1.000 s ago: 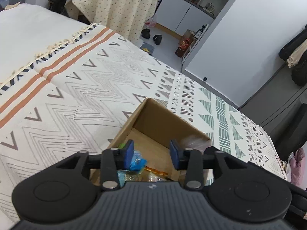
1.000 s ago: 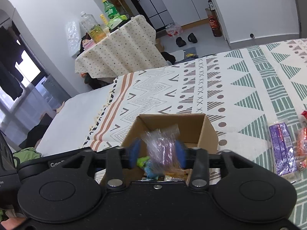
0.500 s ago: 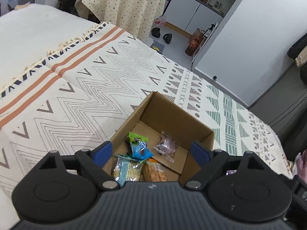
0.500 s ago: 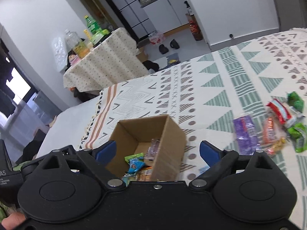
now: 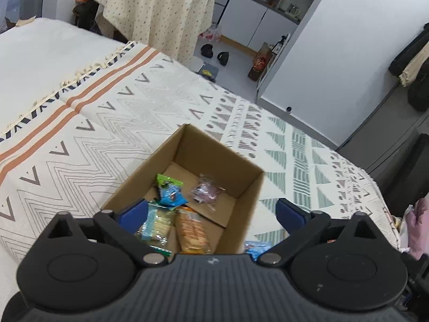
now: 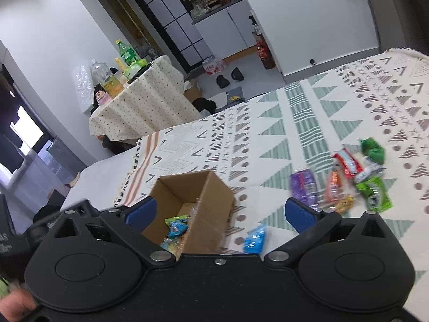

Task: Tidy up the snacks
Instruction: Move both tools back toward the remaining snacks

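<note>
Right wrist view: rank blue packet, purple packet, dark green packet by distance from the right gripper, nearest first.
From the right gripper:
1. Blue packet, on the blanket beside the box, between the fingers.
2. Purple packet, further out, right.
3. Dark green packet, farthest, far right.

An open brown cardboard box [image 5: 242, 214] stood upright on the patterned bed cover, holding a green-and-blue packet [image 5: 169, 190], a clear pinkish packet [image 5: 206, 191], a pale cracker pack [image 5: 156, 224] and an orange cracker pack [image 5: 191, 230] lying flat on its floor. Just beside the box lay a blue packet [image 6: 254, 238]. Well apart from it, a loose cluster of snacks rested on the cover: a purple pack [image 6: 304, 187], an orange one [image 6: 333, 189], a red one [image 6: 348, 162] and green ones [image 6: 374, 190].
</note>
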Motion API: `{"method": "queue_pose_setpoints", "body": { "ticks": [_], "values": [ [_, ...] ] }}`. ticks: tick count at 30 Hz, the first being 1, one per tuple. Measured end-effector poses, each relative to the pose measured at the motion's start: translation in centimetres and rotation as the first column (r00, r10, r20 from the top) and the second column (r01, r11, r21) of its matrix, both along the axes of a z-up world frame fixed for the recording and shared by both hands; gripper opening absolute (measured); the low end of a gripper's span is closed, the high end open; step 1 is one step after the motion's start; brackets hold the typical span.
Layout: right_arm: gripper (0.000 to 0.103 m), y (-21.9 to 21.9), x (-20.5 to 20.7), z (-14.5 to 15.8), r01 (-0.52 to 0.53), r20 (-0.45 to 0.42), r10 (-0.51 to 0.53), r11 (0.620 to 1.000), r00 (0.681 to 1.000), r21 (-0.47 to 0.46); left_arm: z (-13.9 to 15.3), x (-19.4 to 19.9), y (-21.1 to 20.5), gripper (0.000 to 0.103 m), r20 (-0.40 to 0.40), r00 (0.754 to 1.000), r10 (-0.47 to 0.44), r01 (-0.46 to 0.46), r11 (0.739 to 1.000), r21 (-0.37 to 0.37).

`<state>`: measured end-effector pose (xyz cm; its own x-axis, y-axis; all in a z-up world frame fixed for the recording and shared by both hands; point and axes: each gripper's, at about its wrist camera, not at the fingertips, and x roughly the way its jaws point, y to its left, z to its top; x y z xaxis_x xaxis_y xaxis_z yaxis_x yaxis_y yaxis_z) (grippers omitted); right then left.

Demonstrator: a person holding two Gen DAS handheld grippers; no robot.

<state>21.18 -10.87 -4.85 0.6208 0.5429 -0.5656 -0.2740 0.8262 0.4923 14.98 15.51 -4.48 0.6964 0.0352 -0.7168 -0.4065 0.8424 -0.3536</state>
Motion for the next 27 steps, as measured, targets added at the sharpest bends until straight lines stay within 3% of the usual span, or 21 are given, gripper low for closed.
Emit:
{"method": "queue_pose_setpoints", "body": {
  "ticks": [13,27],
  "values": [
    [0.103,-6.8,-1.4,1.3,0.054,0.057,-0.053,0.998,0.997,-0.013,2.6,-1.1,-4.2,0.103,0.018,0.998,-0.065,0.064,0.998,0.025],
    [0.103,-12.4,-1.9,1.1,0.086,0.062,-0.087,0.996,0.994,0.018,3.2,-1.8,-9.5,0.102,0.004,0.996,-0.093,0.093,0.992,0.086]
  ]
}}
